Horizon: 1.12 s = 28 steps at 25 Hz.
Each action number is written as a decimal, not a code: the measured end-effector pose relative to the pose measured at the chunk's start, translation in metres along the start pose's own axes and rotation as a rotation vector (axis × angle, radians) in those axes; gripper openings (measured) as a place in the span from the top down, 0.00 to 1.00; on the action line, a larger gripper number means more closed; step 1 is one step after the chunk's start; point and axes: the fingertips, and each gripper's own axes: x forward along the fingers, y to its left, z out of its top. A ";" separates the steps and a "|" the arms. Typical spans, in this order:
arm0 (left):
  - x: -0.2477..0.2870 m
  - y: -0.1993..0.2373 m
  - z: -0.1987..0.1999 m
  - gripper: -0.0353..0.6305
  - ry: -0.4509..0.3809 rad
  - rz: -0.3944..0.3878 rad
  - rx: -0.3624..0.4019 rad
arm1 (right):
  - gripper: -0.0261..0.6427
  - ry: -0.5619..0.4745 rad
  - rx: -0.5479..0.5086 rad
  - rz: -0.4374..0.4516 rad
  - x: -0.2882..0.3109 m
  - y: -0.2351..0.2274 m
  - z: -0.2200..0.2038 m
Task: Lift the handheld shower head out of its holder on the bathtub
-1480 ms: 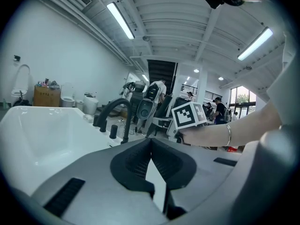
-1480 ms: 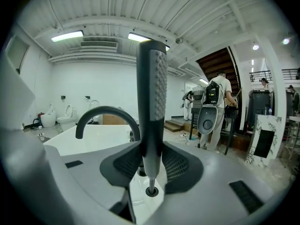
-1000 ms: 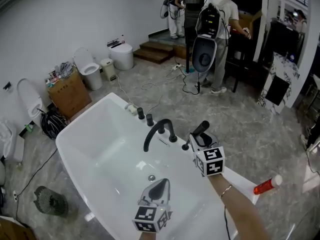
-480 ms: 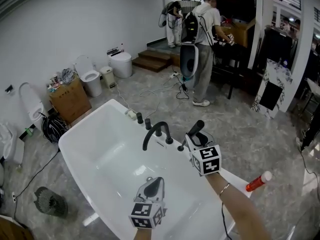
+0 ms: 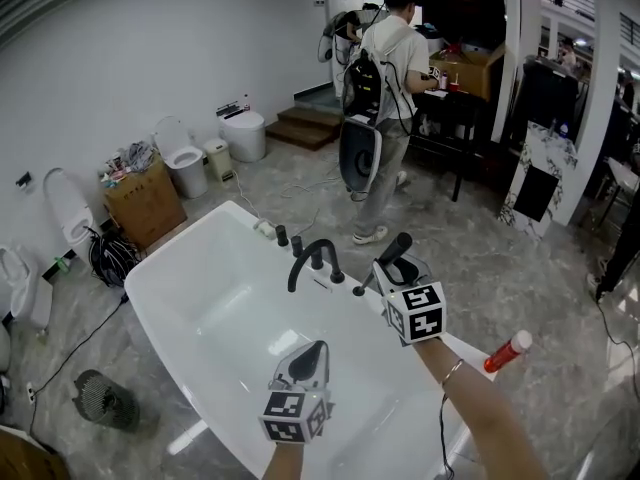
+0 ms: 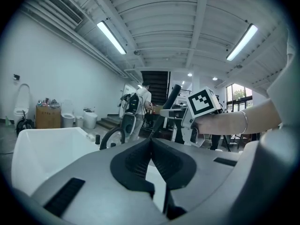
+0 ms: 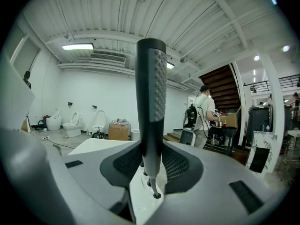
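The black handheld shower head stands upright between the jaws of my right gripper, which is shut on its handle just above the white bathtub's right rim. In the right gripper view the shower head rises straight up from my right gripper, and its lower end runs down to a dark hole in the rim. My left gripper hangs over the tub's inside, shut on nothing. In the left gripper view the pads of the left gripper meet, and the shower head shows beyond them.
A black arched faucet and knobs stand on the rim left of the shower head. A red bottle lies on the rim's right end. A person with a backpack stands behind. Toilets, a cardboard box and a fan are at left.
Both grippers have risen, the right one taking the shower head up with it. The person in the background has walked left and closer.
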 end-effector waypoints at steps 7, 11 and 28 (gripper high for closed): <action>-0.032 -0.012 0.011 0.92 -0.006 0.005 0.010 | 0.76 -0.016 0.001 0.004 -0.030 0.016 0.025; -0.047 -0.018 0.018 0.92 -0.012 0.009 0.017 | 0.76 -0.014 0.006 0.015 -0.046 0.027 0.035; -0.072 -0.040 0.050 0.92 -0.045 -0.007 0.048 | 0.76 -0.010 -0.002 0.021 -0.079 0.038 0.063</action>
